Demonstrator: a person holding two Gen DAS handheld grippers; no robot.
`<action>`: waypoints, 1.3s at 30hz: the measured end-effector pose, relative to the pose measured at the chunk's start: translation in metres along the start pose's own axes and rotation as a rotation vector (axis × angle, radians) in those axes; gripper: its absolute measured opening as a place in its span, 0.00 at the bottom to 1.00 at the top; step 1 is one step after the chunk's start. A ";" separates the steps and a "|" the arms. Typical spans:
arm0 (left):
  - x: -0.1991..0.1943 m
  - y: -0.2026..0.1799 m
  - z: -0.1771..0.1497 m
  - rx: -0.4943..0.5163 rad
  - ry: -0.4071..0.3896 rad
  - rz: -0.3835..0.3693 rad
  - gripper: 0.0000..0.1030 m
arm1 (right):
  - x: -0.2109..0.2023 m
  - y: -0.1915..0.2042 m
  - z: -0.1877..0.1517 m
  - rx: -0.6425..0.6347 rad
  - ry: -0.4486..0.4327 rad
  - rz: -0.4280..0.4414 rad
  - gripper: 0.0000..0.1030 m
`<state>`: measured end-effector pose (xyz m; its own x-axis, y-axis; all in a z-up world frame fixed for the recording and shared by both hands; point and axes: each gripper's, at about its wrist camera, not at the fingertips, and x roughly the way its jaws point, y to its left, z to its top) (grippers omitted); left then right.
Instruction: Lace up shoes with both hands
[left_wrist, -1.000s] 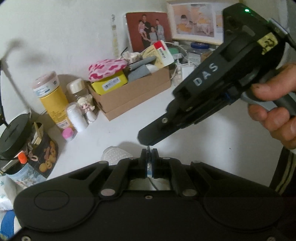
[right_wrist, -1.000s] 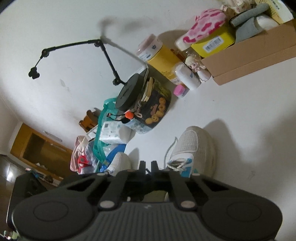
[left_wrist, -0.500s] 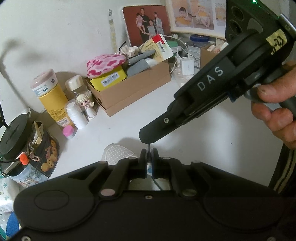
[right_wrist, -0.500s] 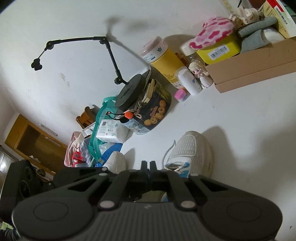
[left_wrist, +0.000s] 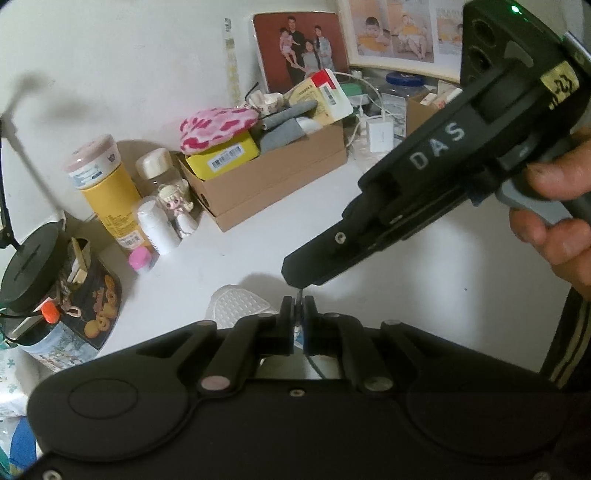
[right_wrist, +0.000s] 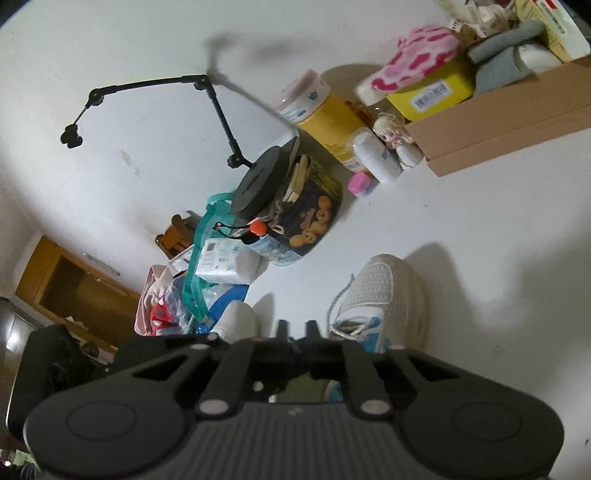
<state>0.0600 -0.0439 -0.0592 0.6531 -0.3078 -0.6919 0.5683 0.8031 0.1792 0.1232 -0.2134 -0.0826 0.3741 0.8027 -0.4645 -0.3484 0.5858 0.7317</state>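
- Left wrist view: the left hand-held gripper (left_wrist: 296, 308) is seen with its jaws pressed together at the lower middle, and a thin dark lace end (left_wrist: 298, 294) is pinched between them, sticking up just above the fingertips.
- The right hand-held gripper (left_wrist: 301, 282) is held by a hand (left_wrist: 554, 225) at the right and is angled down to the left; its tip is set just above the left fingertips, at the lace end. From this side its jaw gap is hidden.
- The mesh toe of a white shoe (left_wrist: 238, 308) is seen on the white counter (left_wrist: 424, 280), just behind the left fingers; the rest of it is covered by the gripper body.
- A cardboard box (left_wrist: 273, 184) full of odds and ends, a yellow canister (left_wrist: 107, 192) and a biscuit tin (left_wrist: 88, 299) are lined up along the wall.
- Right wrist view: the right gripper's own fingers (right_wrist: 312, 328) are seen with a narrow gap, and the jaws are opening; whether the lace lies between them cannot be told, since the tips are half hidden behind the gripper body.
- The white shoe (right_wrist: 384, 295) is seen lying on the counter just right of the fingertips, toe pointing away, its white laces (right_wrist: 351, 325) partly threaded beside blue trim.
- A second white shoe (right_wrist: 236, 321) is seen just left of the fingers.
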 end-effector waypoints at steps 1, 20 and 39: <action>0.000 0.000 0.000 0.002 -0.001 -0.002 0.01 | 0.001 0.002 0.000 -0.013 0.004 -0.003 0.21; 0.003 0.000 0.002 -0.001 0.020 -0.013 0.11 | 0.002 0.004 0.000 -0.062 -0.001 -0.017 0.02; 0.004 0.000 -0.003 -0.009 0.019 0.031 0.00 | -0.017 -0.014 0.004 0.055 -0.064 0.006 0.08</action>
<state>0.0607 -0.0435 -0.0640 0.6604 -0.2730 -0.6996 0.5435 0.8166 0.1944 0.1248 -0.2353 -0.0829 0.4273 0.7960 -0.4287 -0.3033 0.5729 0.7614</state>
